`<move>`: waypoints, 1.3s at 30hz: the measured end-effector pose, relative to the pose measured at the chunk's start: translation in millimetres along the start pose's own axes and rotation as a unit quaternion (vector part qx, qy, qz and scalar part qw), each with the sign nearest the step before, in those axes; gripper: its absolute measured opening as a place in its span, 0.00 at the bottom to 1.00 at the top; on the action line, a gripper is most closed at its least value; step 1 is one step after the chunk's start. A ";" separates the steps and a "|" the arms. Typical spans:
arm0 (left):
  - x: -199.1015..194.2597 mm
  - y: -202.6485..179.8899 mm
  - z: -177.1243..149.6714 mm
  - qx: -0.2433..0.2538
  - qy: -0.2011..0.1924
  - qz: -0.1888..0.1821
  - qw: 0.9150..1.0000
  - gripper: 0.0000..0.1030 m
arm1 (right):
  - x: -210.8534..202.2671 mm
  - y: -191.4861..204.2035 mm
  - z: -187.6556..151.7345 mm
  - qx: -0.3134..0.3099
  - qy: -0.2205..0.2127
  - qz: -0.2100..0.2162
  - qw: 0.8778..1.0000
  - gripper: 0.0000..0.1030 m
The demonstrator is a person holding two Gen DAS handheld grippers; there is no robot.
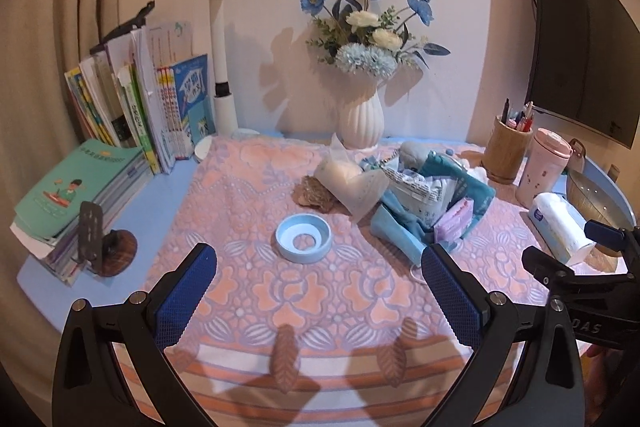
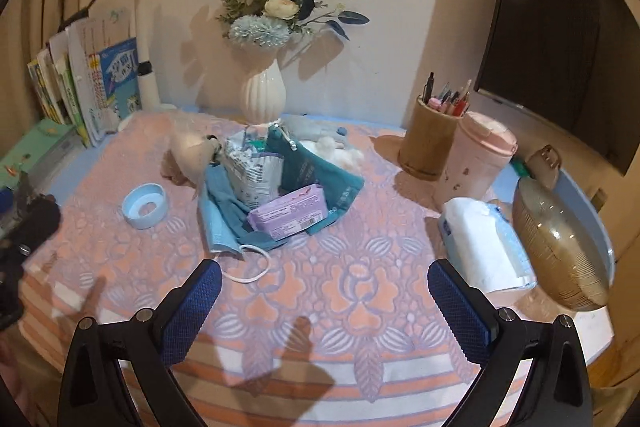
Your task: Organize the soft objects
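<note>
A heap of soft things lies mid-table on the pink floral cloth (image 2: 360,287): a purple wipes pack (image 2: 288,217), a teal pouch (image 2: 320,171), a blue face mask (image 2: 218,227), a printed packet (image 2: 252,175), a cream puff in a clear bag (image 1: 344,179) and white plush (image 2: 340,151). The heap also shows in the left wrist view (image 1: 424,203). My left gripper (image 1: 320,263) is open and empty, near the front, behind a blue ring-shaped lid (image 1: 303,237). My right gripper (image 2: 324,281) is open and empty, in front of the heap.
A tissue pack (image 2: 480,247) and a glass bowl (image 2: 560,247) lie at the right. A pink cup (image 2: 476,159) and a wooden pen holder (image 2: 430,135) stand behind them. A white vase (image 2: 264,95), a lamp (image 1: 220,67) and books (image 1: 140,99) line the back and left.
</note>
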State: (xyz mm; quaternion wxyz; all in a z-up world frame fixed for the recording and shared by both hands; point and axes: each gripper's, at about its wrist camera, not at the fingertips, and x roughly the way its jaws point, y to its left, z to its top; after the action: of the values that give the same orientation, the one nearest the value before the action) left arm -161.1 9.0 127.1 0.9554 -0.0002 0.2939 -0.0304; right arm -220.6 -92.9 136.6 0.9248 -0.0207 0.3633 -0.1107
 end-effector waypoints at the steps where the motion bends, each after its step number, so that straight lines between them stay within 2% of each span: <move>1: 0.2 -0.2 0.2 -0.002 0.002 -0.004 1.000 0.99 | -1.2 0.2 -1.3 0.001 0.001 0.001 1.000 1.00; 5: -2.6 -2.9 -3.0 -0.001 0.000 -0.011 1.000 0.99 | -3.5 2.2 -4.0 -0.001 0.003 -0.009 1.000 1.00; 16: -4.4 -4.9 -5.0 0.005 0.001 -0.010 1.000 0.99 | -1.1 -0.4 -10.4 0.017 0.014 0.013 1.000 1.00; 23: 9.6 13.1 -5.8 0.016 0.014 0.006 1.000 0.99 | 8.8 -8.6 -13.2 0.036 0.022 0.041 0.998 1.00; 32: 28.2 20.3 16.4 0.049 0.017 -0.004 0.999 0.99 | 18.2 -10.0 -1.0 0.035 0.013 0.075 0.996 1.00; 39: 48.5 21.9 36.3 0.050 0.019 -0.031 0.998 0.99 | 38.3 -35.7 9.9 0.078 0.031 0.092 0.992 1.00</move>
State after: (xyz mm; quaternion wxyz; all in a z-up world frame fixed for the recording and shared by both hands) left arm -99.4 27.4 129.5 0.9469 0.0390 0.3102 -0.0750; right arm -193.5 -136.6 122.5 0.9181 0.0886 0.3825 -0.0537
